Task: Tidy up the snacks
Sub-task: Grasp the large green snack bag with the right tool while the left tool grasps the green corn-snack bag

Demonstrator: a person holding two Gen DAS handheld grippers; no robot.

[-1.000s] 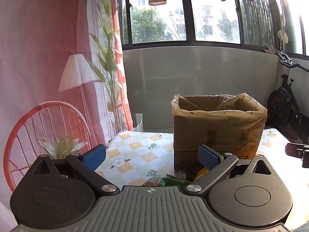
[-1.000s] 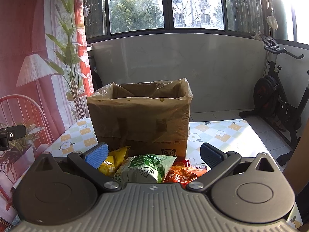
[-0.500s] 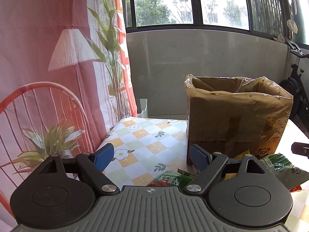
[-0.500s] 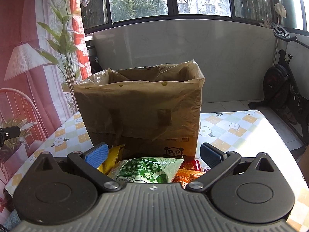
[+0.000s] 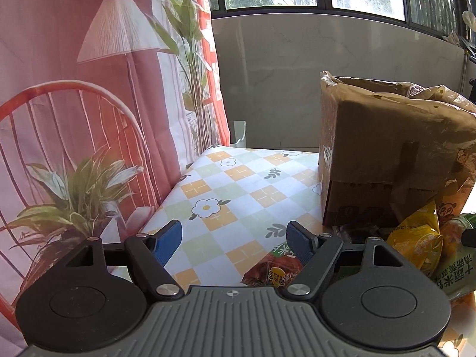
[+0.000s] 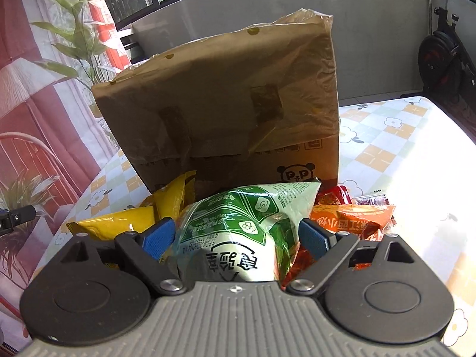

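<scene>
Snack packets lie heaped on the flowered tablecloth [image 5: 238, 184] against the front of the bag-lined cardboard box [image 6: 226, 113]. Right gripper [image 6: 236, 236] straddles the green-and-white packet [image 6: 238, 223], its jaws just closing yet not visibly pressing. Left gripper [image 5: 235, 242] has also been closing, nothing between its fingers, a red-and-green packet [image 5: 272, 270] just below.

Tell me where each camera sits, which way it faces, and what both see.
Left wrist: on the left gripper, tilted down over the tablecloth, box to its right; only its own open fingers show.
Right wrist: on the right gripper, aimed down at the green bag between its closing fingers, not yet gripped.
Shared: box, yellow bag, green bag, tablecloth.
</scene>
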